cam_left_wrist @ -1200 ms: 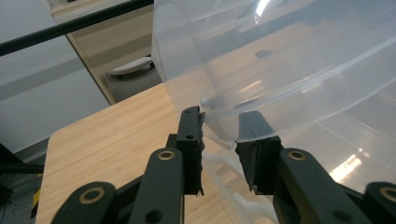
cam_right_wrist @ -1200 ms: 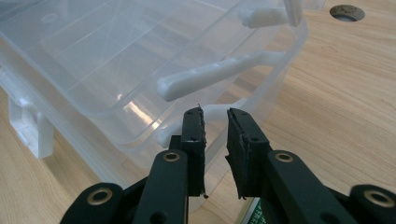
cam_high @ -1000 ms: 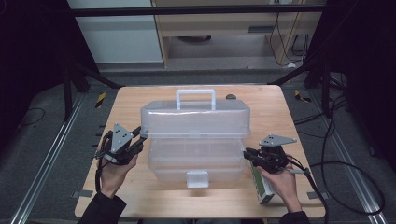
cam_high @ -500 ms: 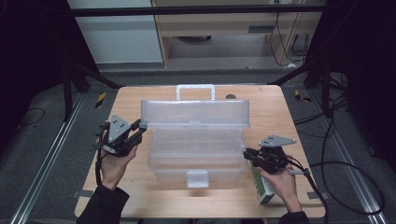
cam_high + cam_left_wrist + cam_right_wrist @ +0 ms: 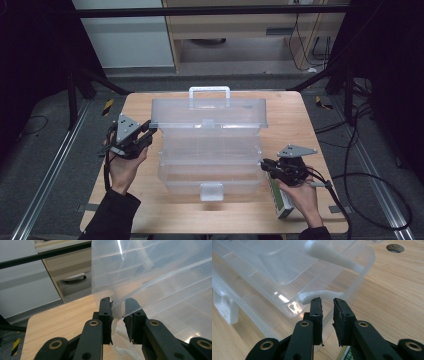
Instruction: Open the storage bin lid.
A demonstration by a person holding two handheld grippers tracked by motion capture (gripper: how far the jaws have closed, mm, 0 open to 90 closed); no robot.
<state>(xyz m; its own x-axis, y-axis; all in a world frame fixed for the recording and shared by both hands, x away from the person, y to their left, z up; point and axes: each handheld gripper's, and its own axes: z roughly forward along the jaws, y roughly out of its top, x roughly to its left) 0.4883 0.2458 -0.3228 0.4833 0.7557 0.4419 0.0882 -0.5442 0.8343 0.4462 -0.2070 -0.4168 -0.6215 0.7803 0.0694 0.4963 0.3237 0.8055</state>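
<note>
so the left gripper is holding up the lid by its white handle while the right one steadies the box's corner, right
Not quite. The left gripper pinches the lid at its left corner edge, not the white handle, which stands free at the top in the high view. The right gripper is at the box's right front corner, as you say.

Light wooden table (image 5: 295, 120) with a clear plastic box on it

The table's pale wood-grain top stands over a grey floor (image 5: 45, 165) with metal rails. A translucent plastic storage box (image 5: 210, 155) sits on its middle, lid raised toward the far edge, white carry handle (image 5: 209, 92) at the top and a white latch (image 5: 211, 191) at the near side. A green and white carton (image 5: 281, 199) lies on the wood near the right front corner. A round hole (image 5: 395, 248) shows in the tabletop in the right gripper view.
</note>
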